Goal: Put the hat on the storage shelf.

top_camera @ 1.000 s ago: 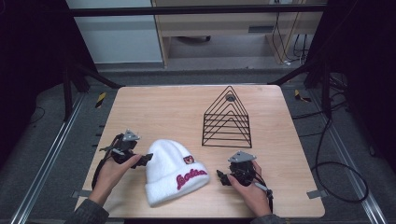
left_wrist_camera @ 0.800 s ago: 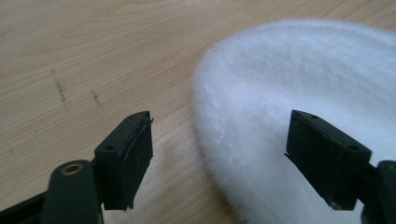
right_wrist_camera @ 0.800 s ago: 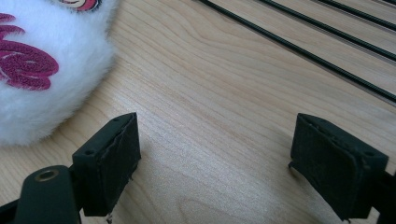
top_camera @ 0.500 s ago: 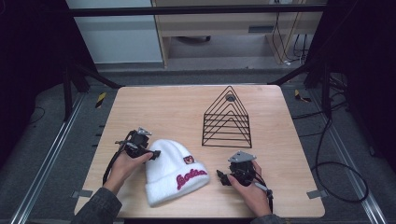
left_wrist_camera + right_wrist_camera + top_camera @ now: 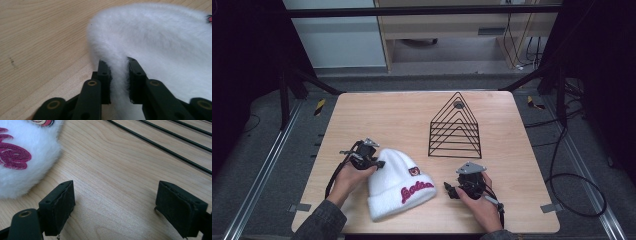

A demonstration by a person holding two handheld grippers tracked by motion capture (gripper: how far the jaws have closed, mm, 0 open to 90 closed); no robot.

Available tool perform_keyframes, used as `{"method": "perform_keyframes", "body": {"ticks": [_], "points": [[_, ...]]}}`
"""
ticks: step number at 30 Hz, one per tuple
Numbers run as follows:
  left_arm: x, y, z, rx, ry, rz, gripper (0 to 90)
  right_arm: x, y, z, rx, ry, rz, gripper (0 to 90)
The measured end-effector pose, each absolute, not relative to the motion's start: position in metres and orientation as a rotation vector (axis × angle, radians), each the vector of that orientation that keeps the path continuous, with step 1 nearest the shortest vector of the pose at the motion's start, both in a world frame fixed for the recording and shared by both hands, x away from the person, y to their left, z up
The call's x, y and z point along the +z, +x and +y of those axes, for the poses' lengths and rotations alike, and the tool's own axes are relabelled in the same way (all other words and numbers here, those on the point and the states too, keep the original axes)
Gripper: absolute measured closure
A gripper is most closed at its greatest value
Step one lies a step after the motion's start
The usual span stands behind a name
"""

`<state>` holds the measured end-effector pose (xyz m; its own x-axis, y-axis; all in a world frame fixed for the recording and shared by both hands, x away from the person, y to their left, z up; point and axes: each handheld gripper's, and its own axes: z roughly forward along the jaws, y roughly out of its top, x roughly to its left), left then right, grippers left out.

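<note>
A white fluffy beanie [image 5: 398, 182] with red lettering lies flat near the table's front edge. My left gripper [image 5: 379, 163] is at the hat's left edge; its jaws have just been closing and now pinch a fold of the white fabric [image 5: 119, 75] between the pads. My right gripper [image 5: 449, 190] rests on the wood just right of the hat, jaws wide apart with only bare table between them [image 5: 115, 205]. The hat's red lettering [image 5: 13, 155] lies at the upper left of the right gripper view.
A black wire triangular rack [image 5: 455, 127] stands behind the right hand, its base wires [image 5: 160, 145] crossing the right gripper view. The wooden table [image 5: 387, 120] has free room at its back left. Cables lie on the floor at right.
My left hand moved right to the hat's edge and its jaws closed on the fabric. The right hand stayed put.
</note>
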<state>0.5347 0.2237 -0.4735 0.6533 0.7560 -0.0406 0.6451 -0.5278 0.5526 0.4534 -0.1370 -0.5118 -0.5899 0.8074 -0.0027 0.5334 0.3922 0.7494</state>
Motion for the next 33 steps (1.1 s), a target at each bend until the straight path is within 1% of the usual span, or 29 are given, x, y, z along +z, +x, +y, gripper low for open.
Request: {"method": "perform_keyframes", "body": {"ticks": [3, 6, 11, 17, 20, 27, 33], "points": [[-0.473, 0.532, 0.221, 0.304, 2.344, 1.069, 80.0, -0.512, 0.453, -0.137, 1.030, 1.161, 2.288, 15.8], [-0.467, 0.527, 0.219, 0.363, 2.346, 1.042, 81.6, -0.512, 0.454, -0.137, 1.030, 1.158, 2.288, 15.8], [-0.452, 0.520, 0.221, 0.397, 2.287, 1.021, 82.5, -0.512, 0.453, -0.137, 1.030, 1.162, 2.289, 15.9], [-0.430, 0.508, 0.220, 0.471, 2.228, 0.952, 83.0, -0.512, 0.454, -0.137, 1.030, 1.158, 2.289, 15.9], [-0.409, 0.498, 0.213, 0.509, 2.192, 0.888, 83.2, -0.512, 0.454, -0.137, 1.030, 1.158, 2.289, 15.8], [-0.379, 0.485, 0.203, 0.558, 2.183, 0.779, 83.4, -0.512, 0.454, -0.137, 1.029, 1.158, 2.289, 15.8], [-0.363, 0.481, 0.202, 0.576, 2.157, 0.746, 83.5, -0.512, 0.453, -0.137, 1.024, 1.169, 2.284, 15.7]]}}
